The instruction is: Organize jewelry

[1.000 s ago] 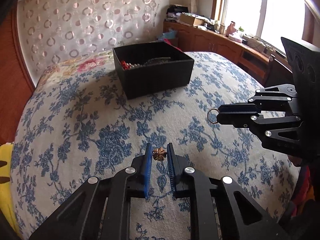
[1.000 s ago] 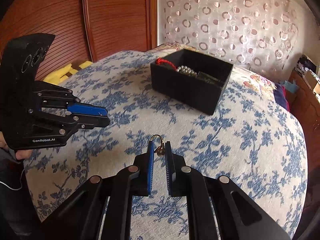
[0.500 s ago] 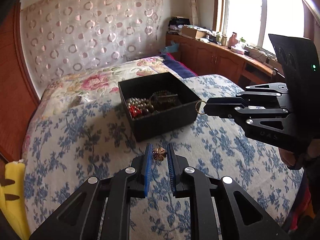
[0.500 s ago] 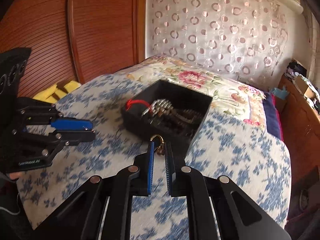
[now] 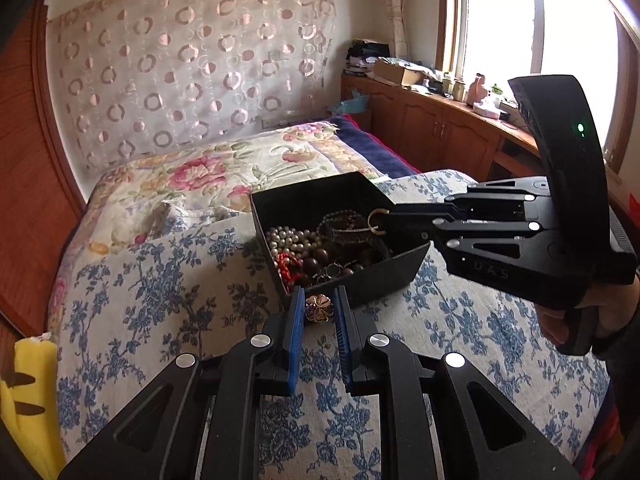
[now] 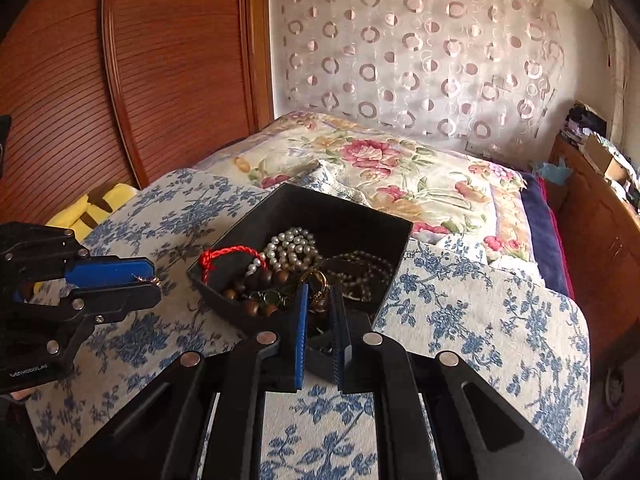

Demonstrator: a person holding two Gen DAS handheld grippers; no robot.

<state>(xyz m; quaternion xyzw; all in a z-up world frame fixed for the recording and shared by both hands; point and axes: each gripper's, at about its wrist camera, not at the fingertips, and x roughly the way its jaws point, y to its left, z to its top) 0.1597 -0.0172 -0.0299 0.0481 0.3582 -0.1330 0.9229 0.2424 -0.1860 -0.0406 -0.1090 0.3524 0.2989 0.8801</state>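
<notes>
now both tongs carry jewelry at the black box (image 5: pixel 396 276).
my left gripper (image 5: pixel 318 312) pinches a flower ring (image 5: pixel 318 308) at lower centre; my right gripper (image 6: pixel 320 300) clamps a gold ring (image 6: pixel 316 280) over the box.

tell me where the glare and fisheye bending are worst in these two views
Left wrist view: the window is blown out white, throwing the right gripper into near silhouette; its frame bows hard. Right wrist view: no glare, softer light; the wooden panel curves at the edge, and the black box interior is dim.

Two black plastic hand-held grippers with blue ribbed finger pads

Left hand-held gripper (image 5: pixel 319 312) and right hand-held gripper (image 6: pixel 320 304) show silver round screws; the right's handle carries a green light, bare skin beneath.
</notes>
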